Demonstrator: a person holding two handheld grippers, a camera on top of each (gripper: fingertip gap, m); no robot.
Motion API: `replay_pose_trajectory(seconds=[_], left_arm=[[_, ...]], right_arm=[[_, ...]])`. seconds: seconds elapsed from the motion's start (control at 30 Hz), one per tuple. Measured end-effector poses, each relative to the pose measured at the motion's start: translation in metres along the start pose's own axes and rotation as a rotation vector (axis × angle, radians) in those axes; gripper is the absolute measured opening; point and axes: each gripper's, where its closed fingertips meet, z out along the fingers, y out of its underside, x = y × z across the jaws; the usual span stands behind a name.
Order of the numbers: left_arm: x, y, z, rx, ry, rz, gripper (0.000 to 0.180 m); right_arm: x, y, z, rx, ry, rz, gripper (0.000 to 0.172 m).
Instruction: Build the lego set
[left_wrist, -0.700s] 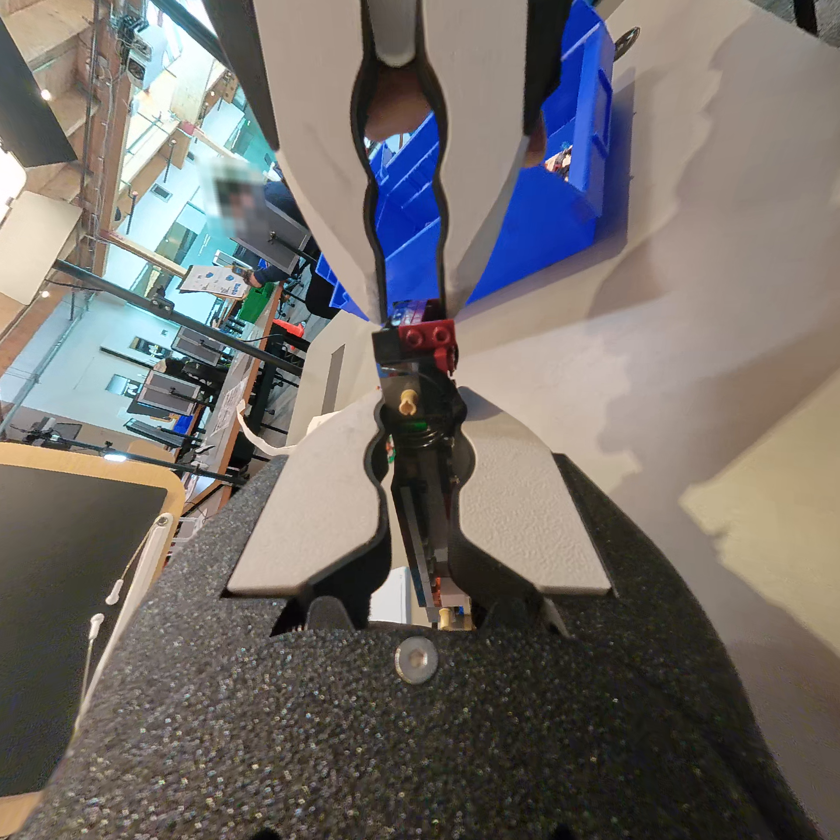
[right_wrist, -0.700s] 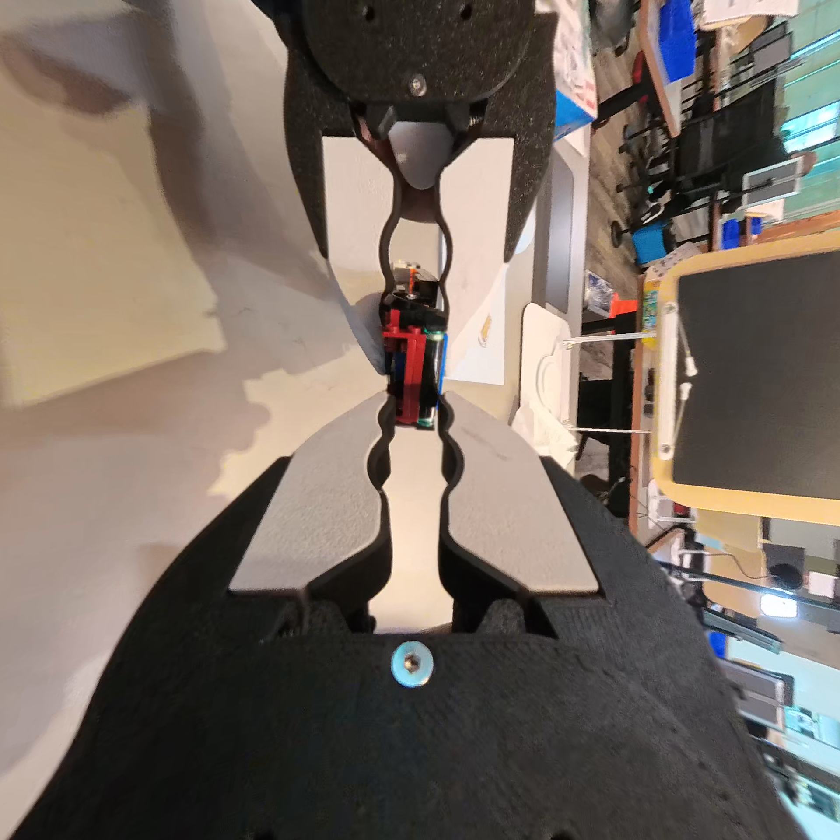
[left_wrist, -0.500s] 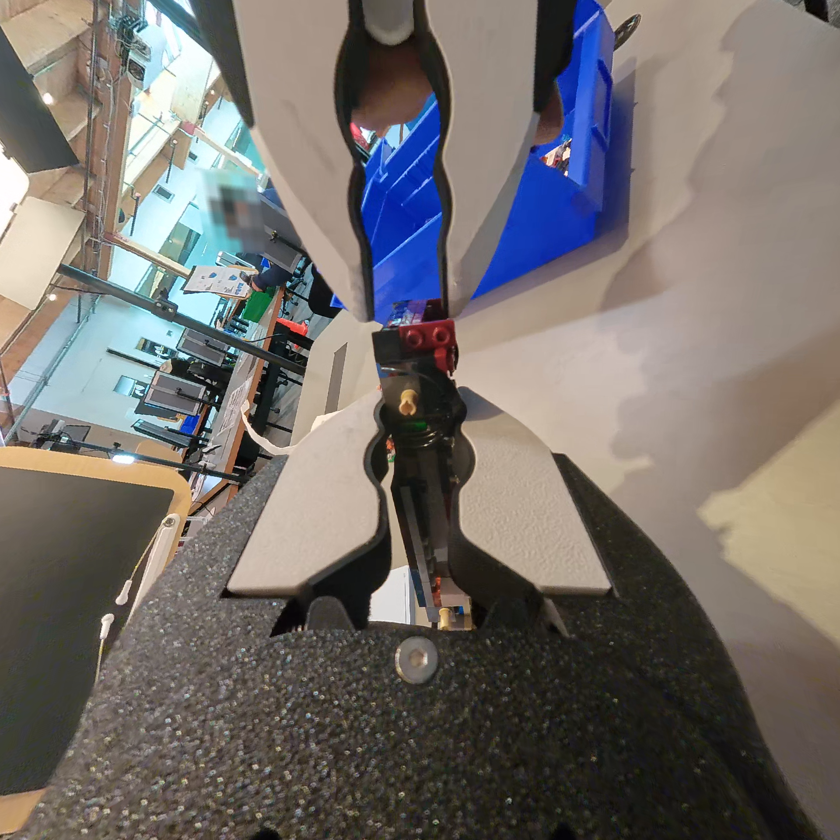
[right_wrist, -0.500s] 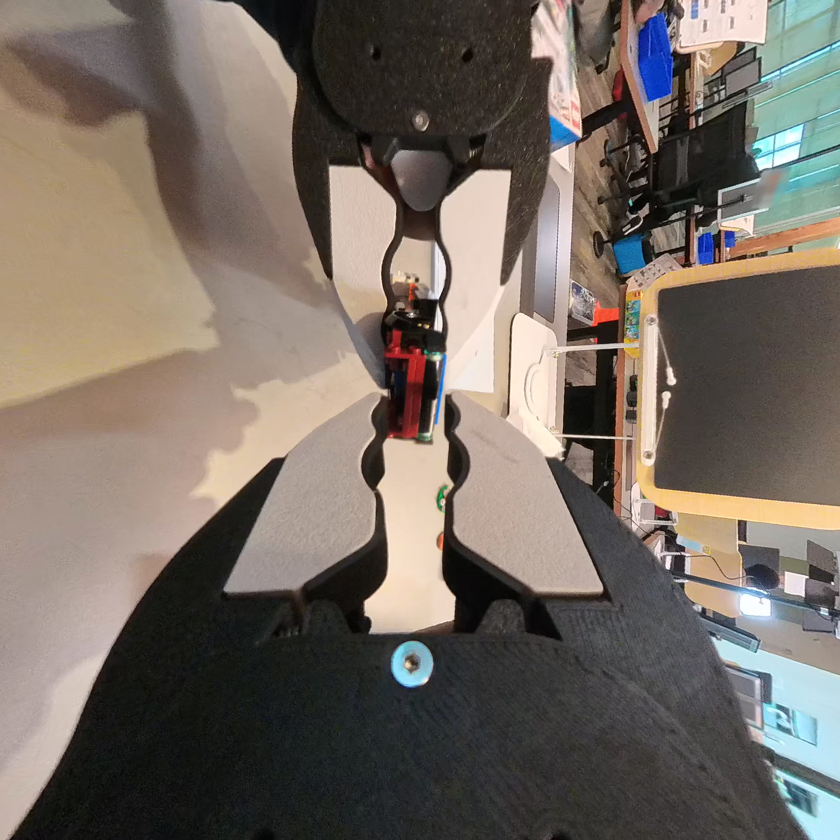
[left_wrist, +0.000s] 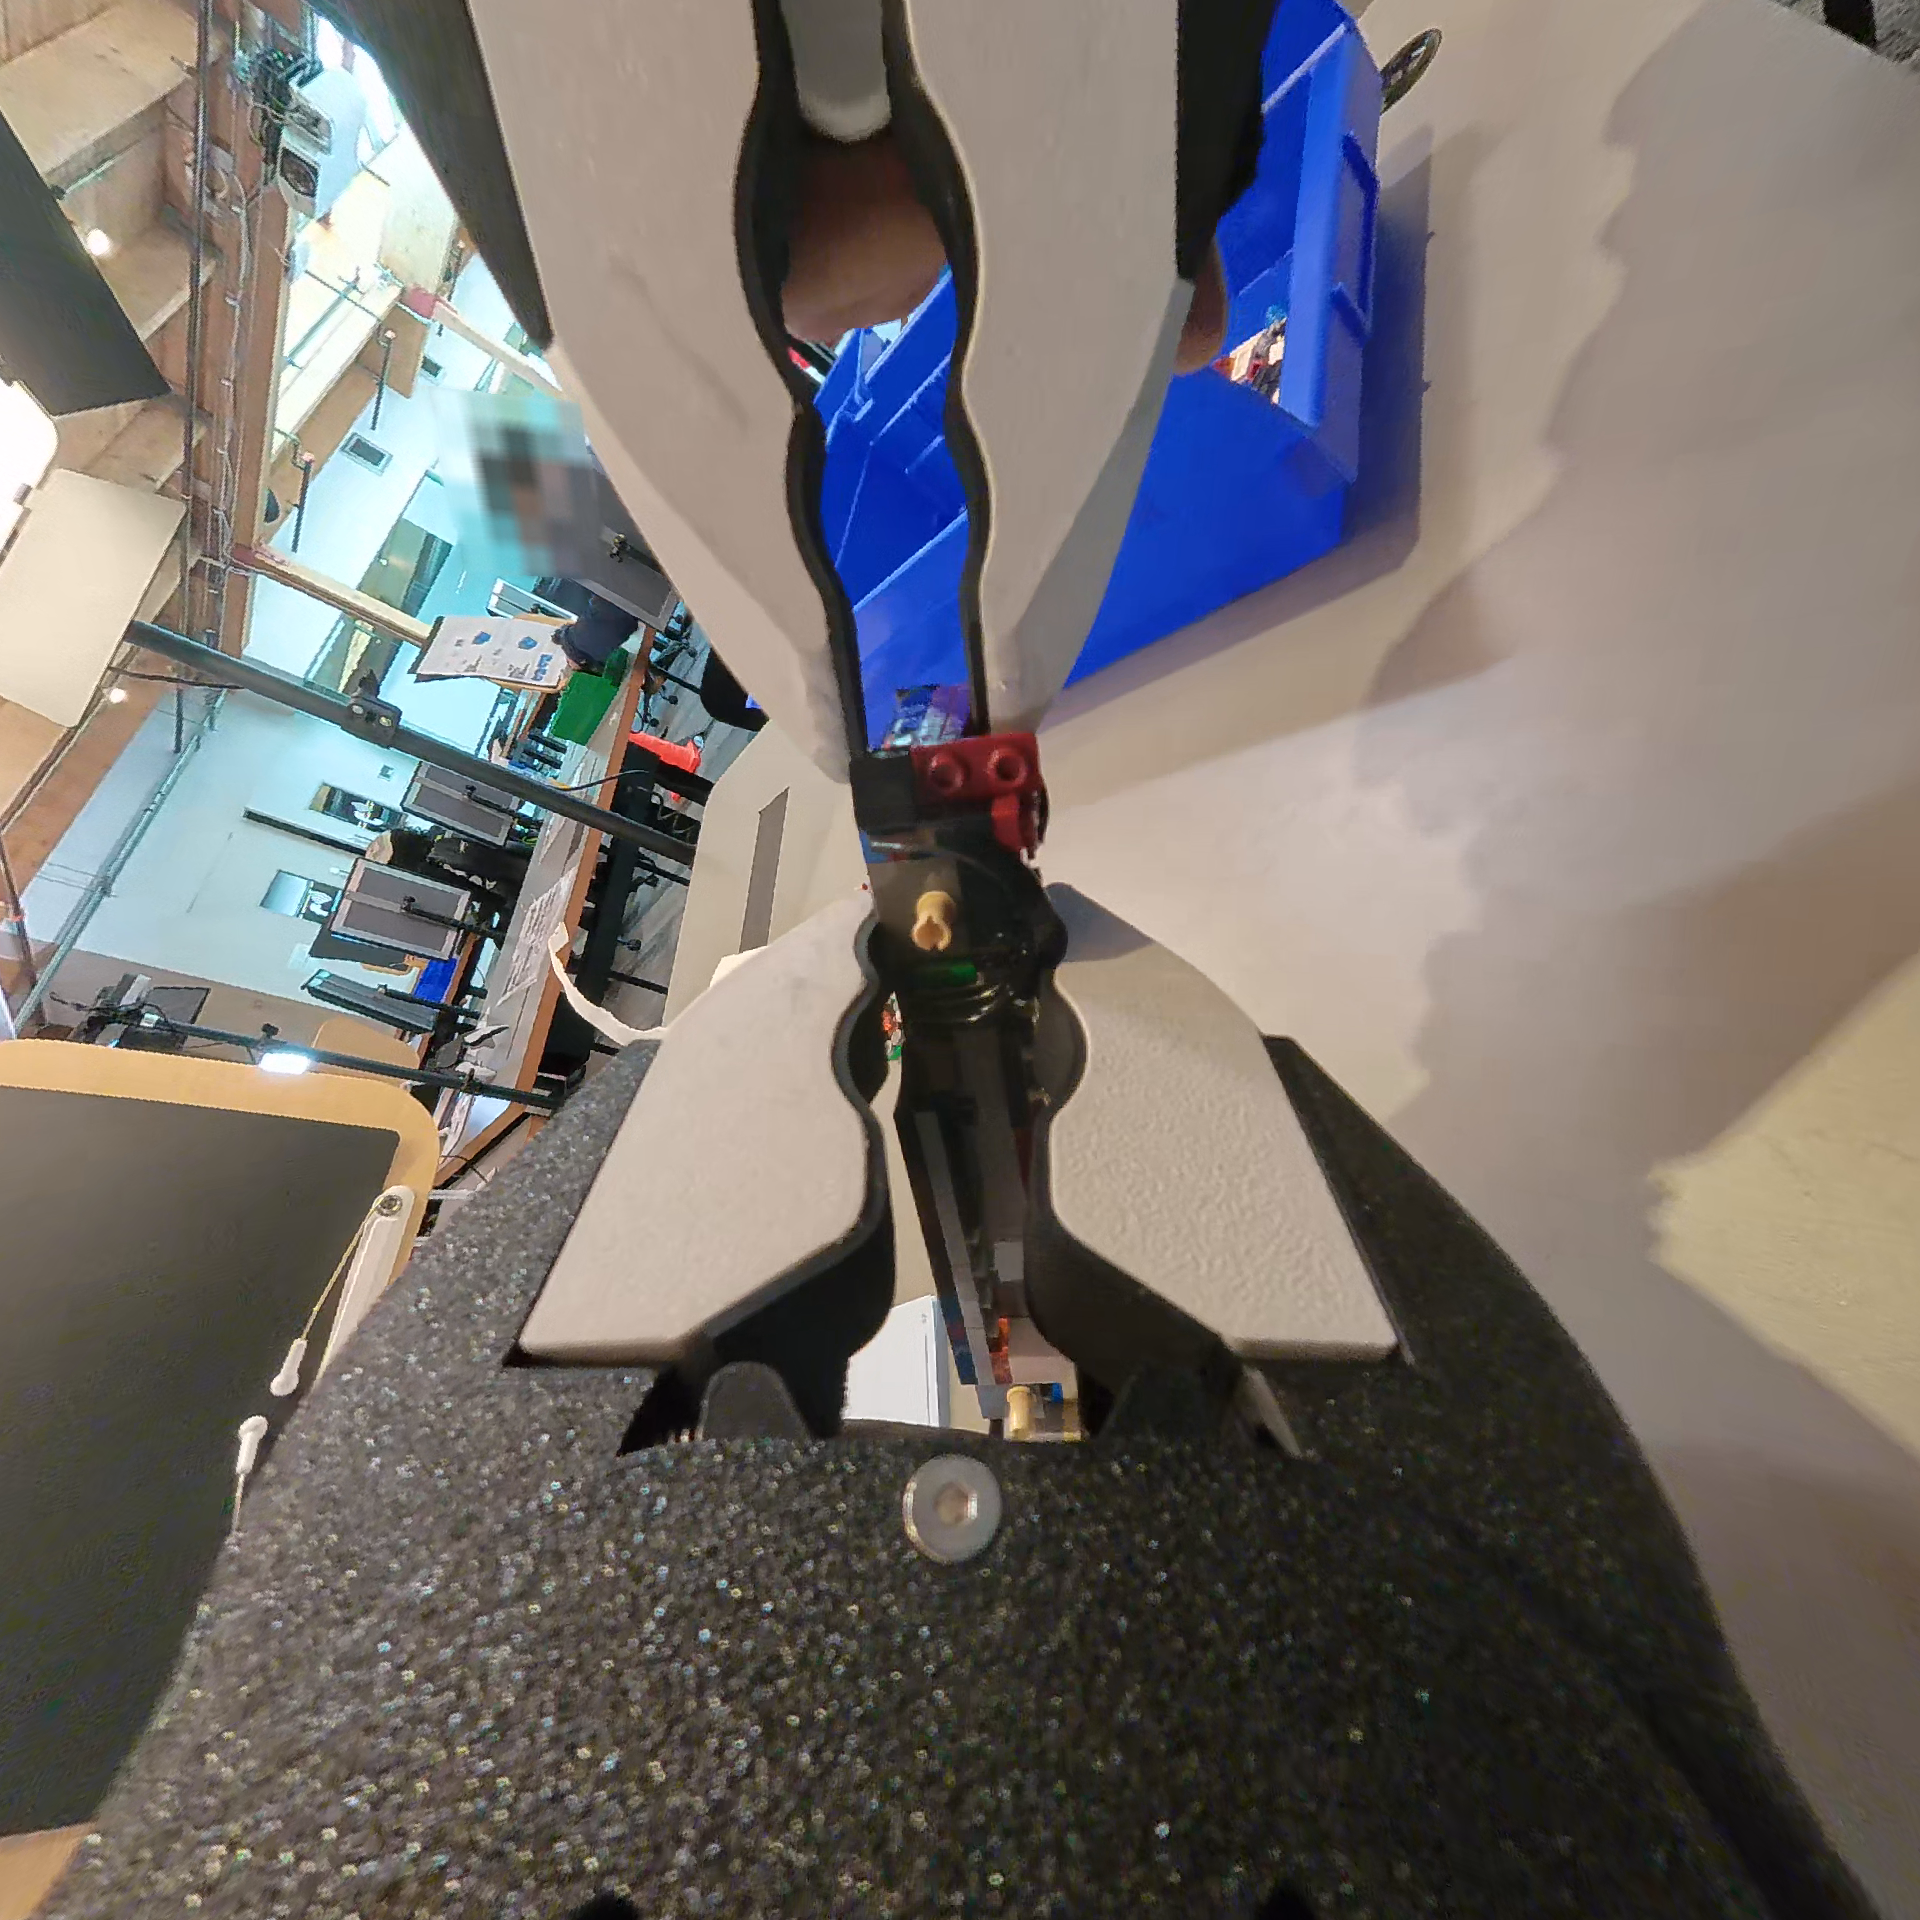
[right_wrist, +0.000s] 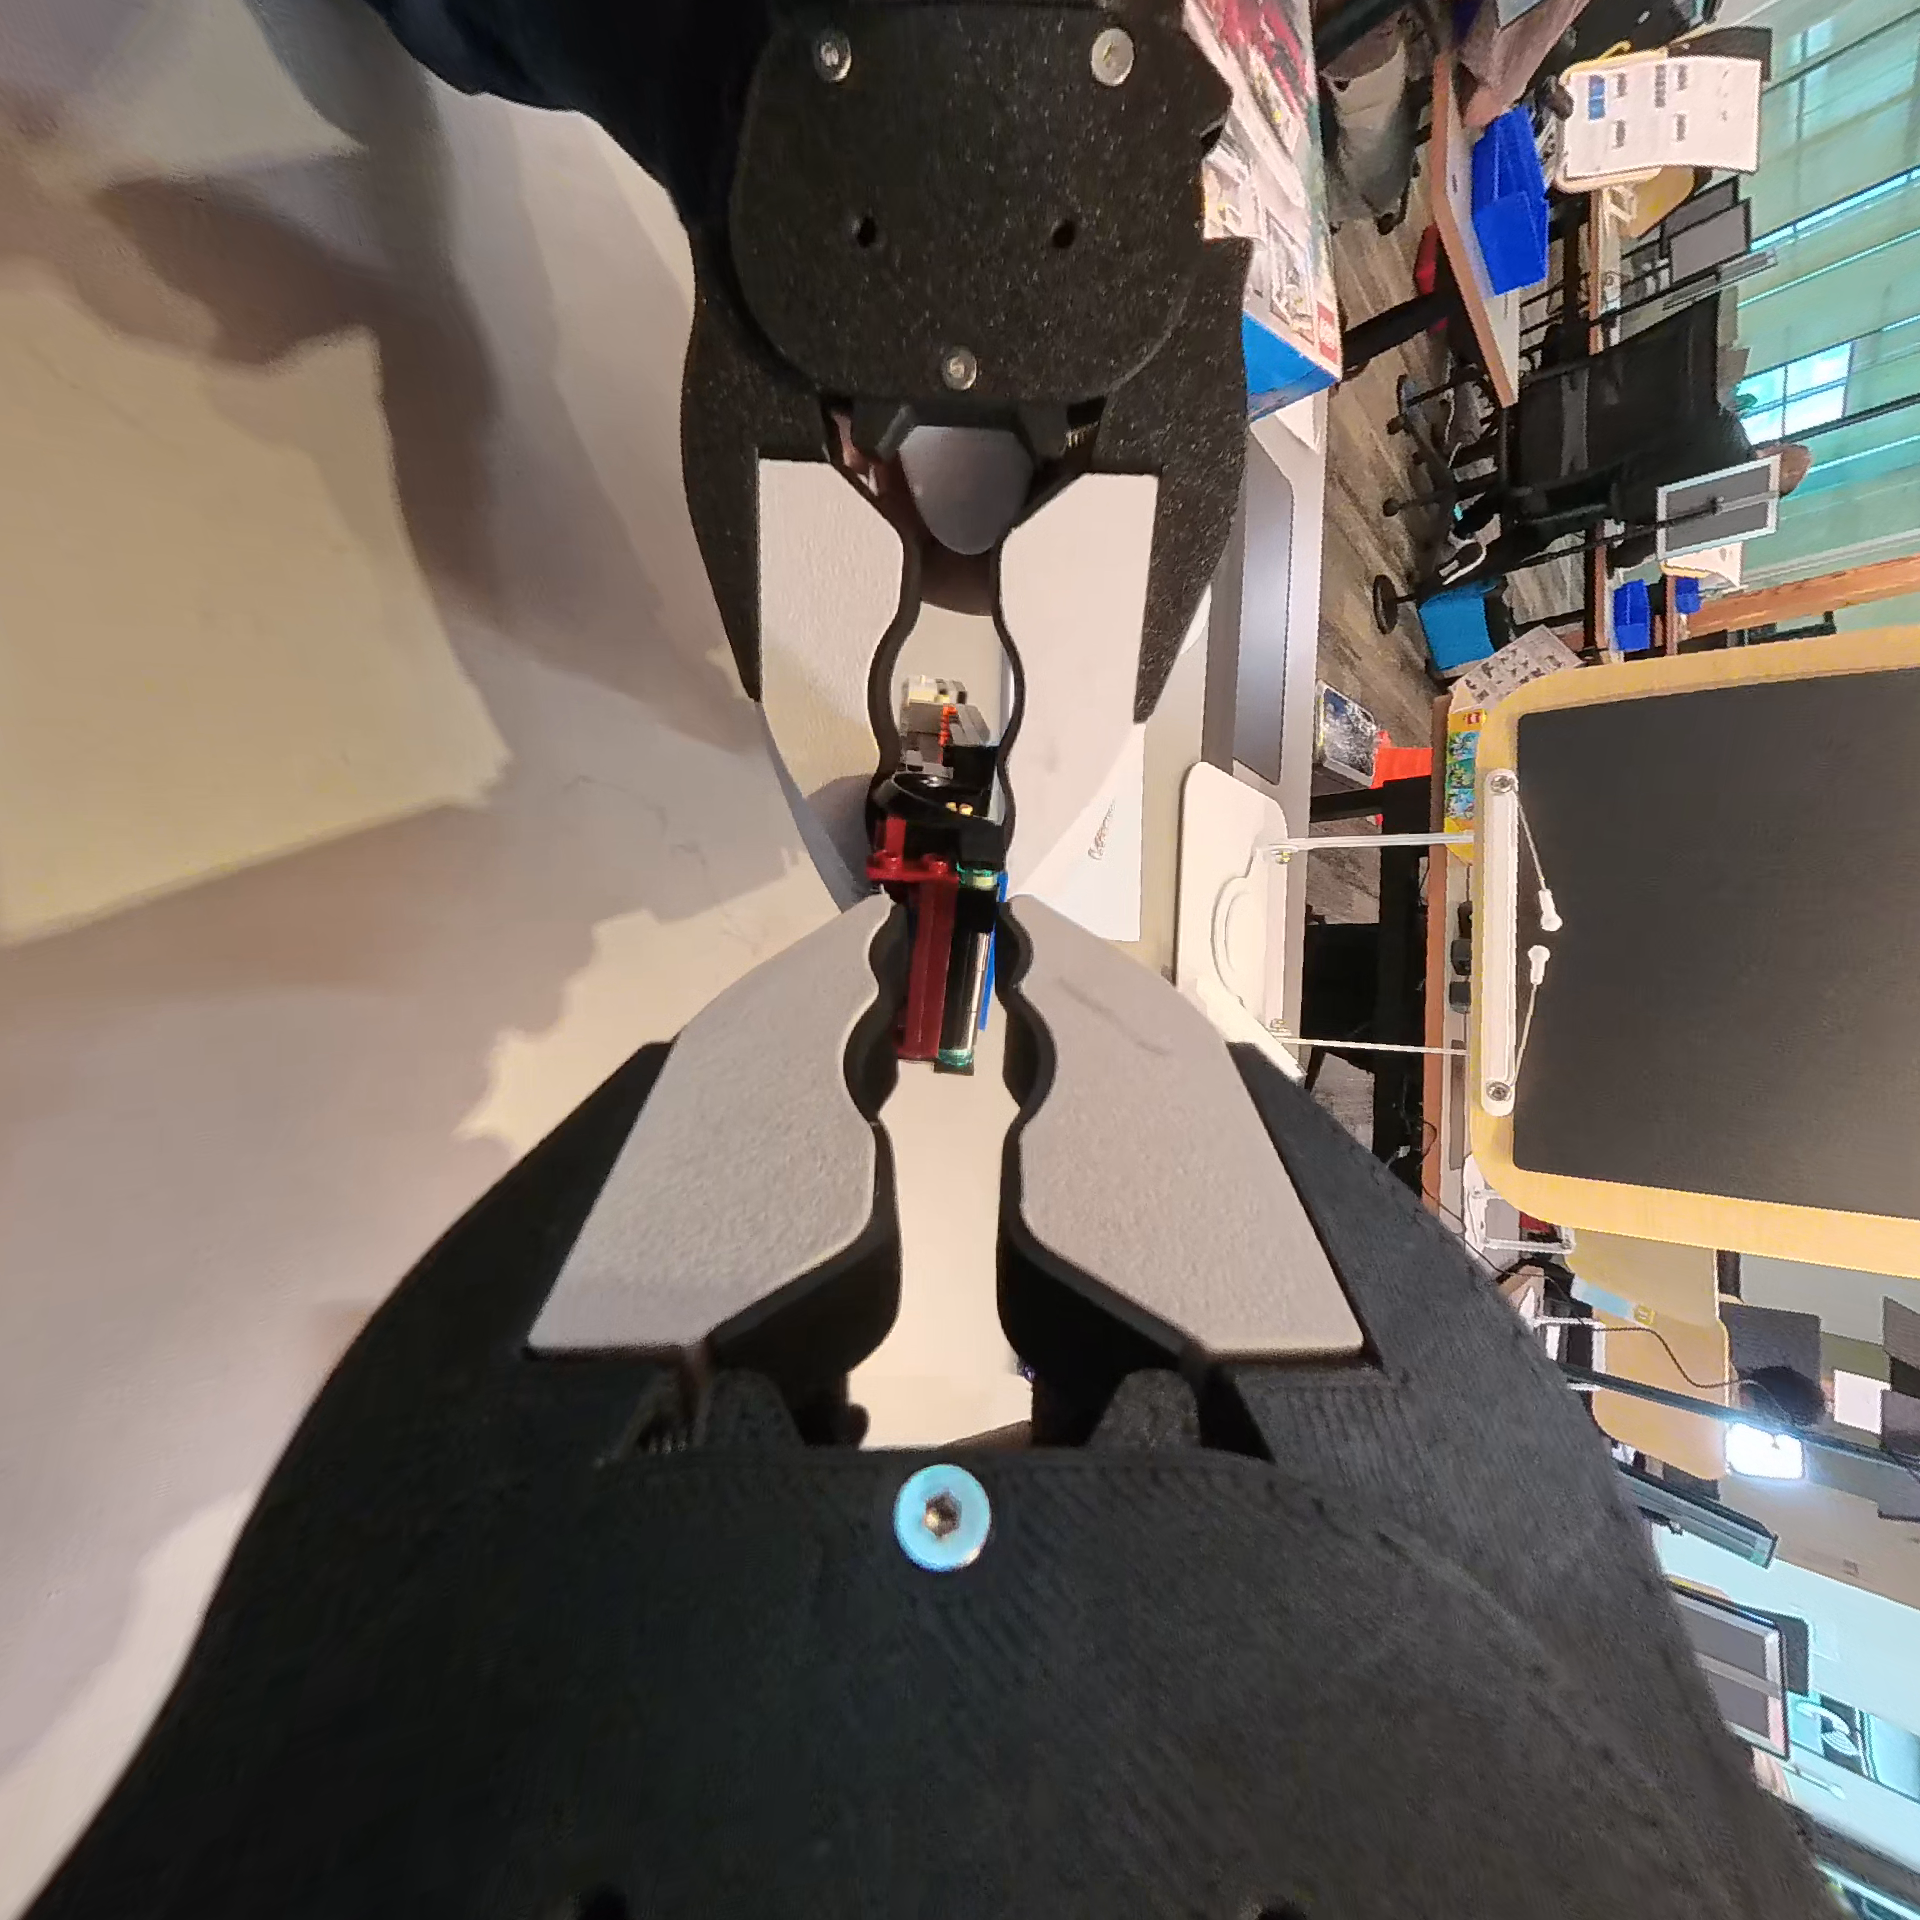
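Left hand-held gripper (left_wrist: 961, 914) clamps a long toy-brick build (left_wrist: 977, 1049), black and grey, with a tan peg and a dark red studded end. Right hand-held gripper (left_wrist: 920, 717) comes in tip-to-tip from above, closed on that red end. Blue bins (left_wrist: 1247, 499) beyond, on pale tabletop (left_wrist: 1507, 831).

Left gripper (left_wrist: 961, 914) and right gripper (right_wrist: 940, 935) tip to tip, both clamped on 1 brick model (left_wrist: 961, 831).
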Motion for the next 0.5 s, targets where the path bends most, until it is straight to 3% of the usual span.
replay_pose_trajectory(seconds=[0.43,0.5], left_arm=[[0.0016,0.0044,0.0031,-0.026,-0.043,0.056,0.025],[-0.0002,0.0091,0.0028,-0.057,-0.089,0.11,0.025]], right_arm=[[-0.0032,0.0058,0.002,-0.007,0.046,0.007,0.015],[-0.0043,0.0094,-0.0003,-0.011,0.089,-0.01,0.025]])
